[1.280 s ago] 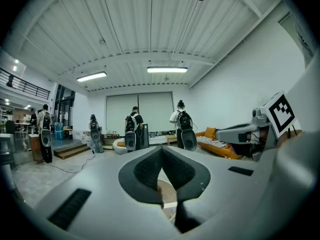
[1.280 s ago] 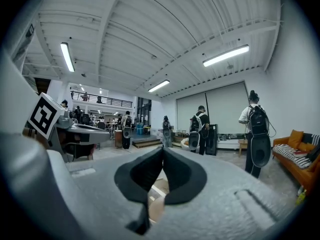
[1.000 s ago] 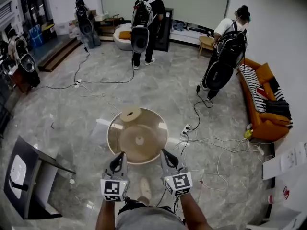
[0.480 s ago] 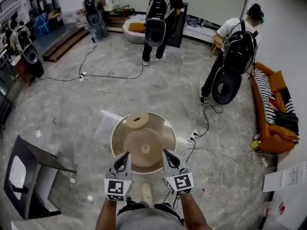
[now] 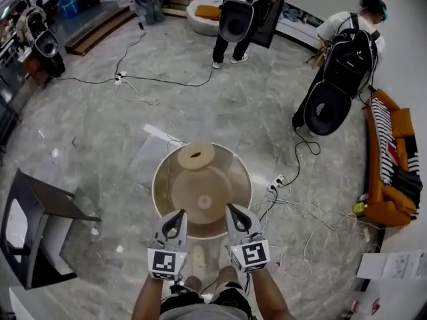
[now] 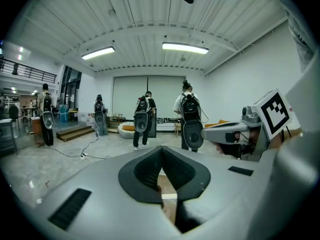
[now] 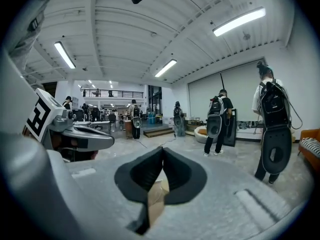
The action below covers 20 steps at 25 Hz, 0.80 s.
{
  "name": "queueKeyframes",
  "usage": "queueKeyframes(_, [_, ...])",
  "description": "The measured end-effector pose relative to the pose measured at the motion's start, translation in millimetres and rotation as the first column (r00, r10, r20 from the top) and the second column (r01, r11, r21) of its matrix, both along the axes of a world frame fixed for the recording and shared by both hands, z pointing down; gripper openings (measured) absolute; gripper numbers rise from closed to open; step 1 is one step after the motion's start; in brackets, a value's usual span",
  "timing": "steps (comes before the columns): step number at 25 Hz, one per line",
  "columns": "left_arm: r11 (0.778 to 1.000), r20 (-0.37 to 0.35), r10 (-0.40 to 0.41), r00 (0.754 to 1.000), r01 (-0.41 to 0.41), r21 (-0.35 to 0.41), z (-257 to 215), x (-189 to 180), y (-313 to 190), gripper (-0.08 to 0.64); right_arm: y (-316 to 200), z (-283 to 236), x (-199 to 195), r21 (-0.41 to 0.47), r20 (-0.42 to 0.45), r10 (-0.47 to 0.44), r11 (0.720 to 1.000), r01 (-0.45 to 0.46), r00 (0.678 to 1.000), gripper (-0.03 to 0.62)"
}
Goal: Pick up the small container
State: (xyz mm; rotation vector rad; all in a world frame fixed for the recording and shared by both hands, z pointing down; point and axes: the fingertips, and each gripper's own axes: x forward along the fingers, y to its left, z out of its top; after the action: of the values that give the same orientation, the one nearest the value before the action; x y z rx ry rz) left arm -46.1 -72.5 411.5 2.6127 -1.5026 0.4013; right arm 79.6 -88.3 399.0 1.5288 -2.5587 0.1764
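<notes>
Left tongs (image 5: 179,215) and right tongs (image 5: 231,211), each pinched together and empty, side by side by the round table (image 5: 160,182)

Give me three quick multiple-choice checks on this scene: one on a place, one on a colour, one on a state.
1. Where does the small container sit on the round table?
A. near the far rim
B. at the near rim
C. off the table, on the floor

2. What colour is the sofa at the right?
A. grey
B. orange
C. green

3. How do the jaws of the right gripper stand?
A. wide apart
B. closed on the container
C. closed together, empty

Answers:
1 A: the head view shows it by the rim farthest from the person.
2 B: its seat and arm are orange.
3 C: the right gripper view shows the pads meeting with nothing between them.
</notes>
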Motion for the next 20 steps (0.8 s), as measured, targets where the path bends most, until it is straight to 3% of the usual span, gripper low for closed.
queueKeyframes(6, [0.993,-0.044,-0.104,0.994,0.101,-0.066,57.2,-4.0,-40.0,0.017,-46.7,62.4,-9.5,-0.066,0.012,-0.075,0.995,0.076,0.997,0.003])
queueKeyframes(9, [0.988,-0.026,-0.132,0.991,0.129,-0.085,98.3,-9.2,-56.1,0.017,-64.1,104.6,-12.3,-0.115,0.022,-0.097,0.988,0.099,0.995,0.003])
queueKeyframes(20, [0.946,-0.074,-0.246,0.966,0.223,-0.236,247.2,-20.1,-91.0,0.017,-101.2,251.5,-35.9,-0.211,-0.005,-0.18,0.962,0.175,0.984,0.002])
